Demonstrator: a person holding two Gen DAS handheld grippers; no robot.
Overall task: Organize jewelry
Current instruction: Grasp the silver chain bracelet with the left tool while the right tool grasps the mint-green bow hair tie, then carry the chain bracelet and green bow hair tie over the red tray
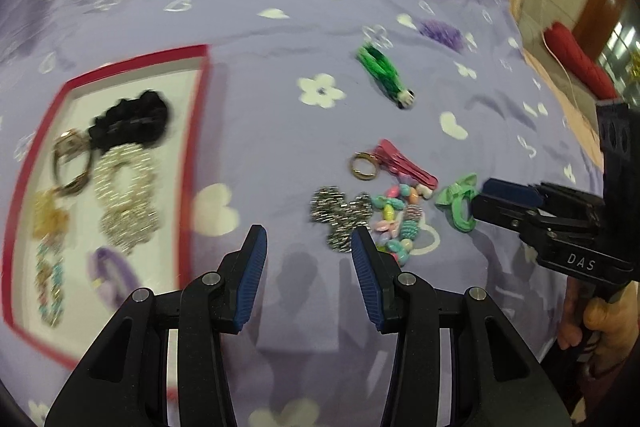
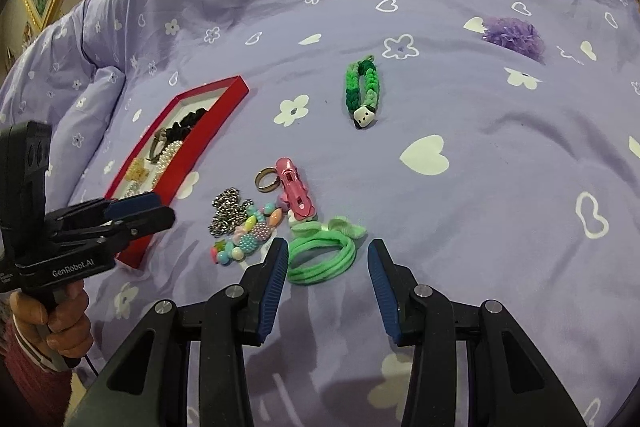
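"GenRobot.AI" left gripper (image 2: 140,211) and "DAS" right gripper (image 2: 328,259), jaws spread, empty; mint-green fabric hair tie (image 2: 320,255) partly between right jaws.

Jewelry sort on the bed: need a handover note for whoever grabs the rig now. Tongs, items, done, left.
Left tongs: open, empty, over the bedspread between the red tray and the loose pile.
Right tongs: open, empty, nearly at the green hair tie.
Done: black scrunchie, pearl pieces and others lie in the tray.
Left: green hair tie, bead bracelet, silver chain, ring, pink clip, green braided band, purple scrunchie.
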